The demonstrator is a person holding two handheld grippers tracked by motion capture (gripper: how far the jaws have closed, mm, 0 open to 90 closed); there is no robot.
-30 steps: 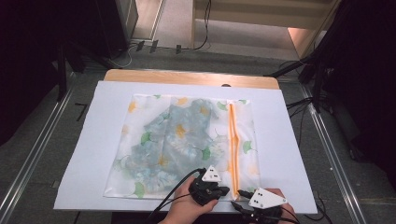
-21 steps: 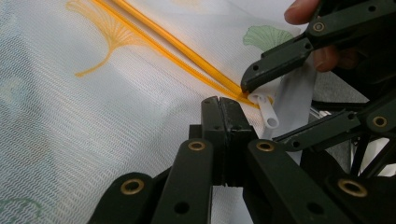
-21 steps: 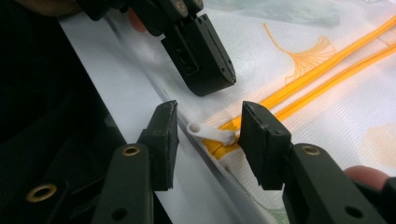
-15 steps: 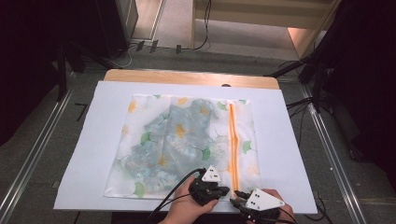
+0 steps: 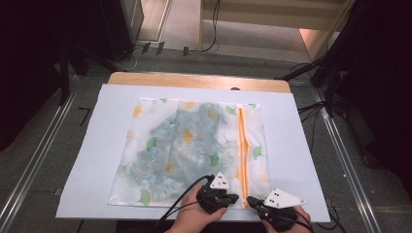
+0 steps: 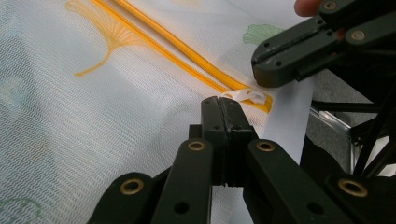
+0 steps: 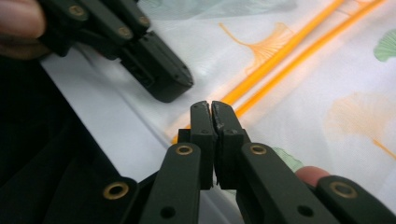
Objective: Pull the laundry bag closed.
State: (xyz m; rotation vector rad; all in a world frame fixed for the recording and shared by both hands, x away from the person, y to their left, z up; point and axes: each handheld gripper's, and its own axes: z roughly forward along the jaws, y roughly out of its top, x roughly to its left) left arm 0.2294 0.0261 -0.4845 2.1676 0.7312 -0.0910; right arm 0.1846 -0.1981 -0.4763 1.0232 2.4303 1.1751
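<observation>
Right tool (image 7: 208,108) has just been closing and now sits clenched at the near end of the mesh laundry bag's (image 5: 194,145) orange zipper (image 5: 241,145); whether it pinches the white pull tab (image 6: 247,95) we cannot tell. Left tool (image 6: 219,103), clenched, pins mesh beside it on the bench (image 5: 301,145). We judge zipping comes next.
</observation>
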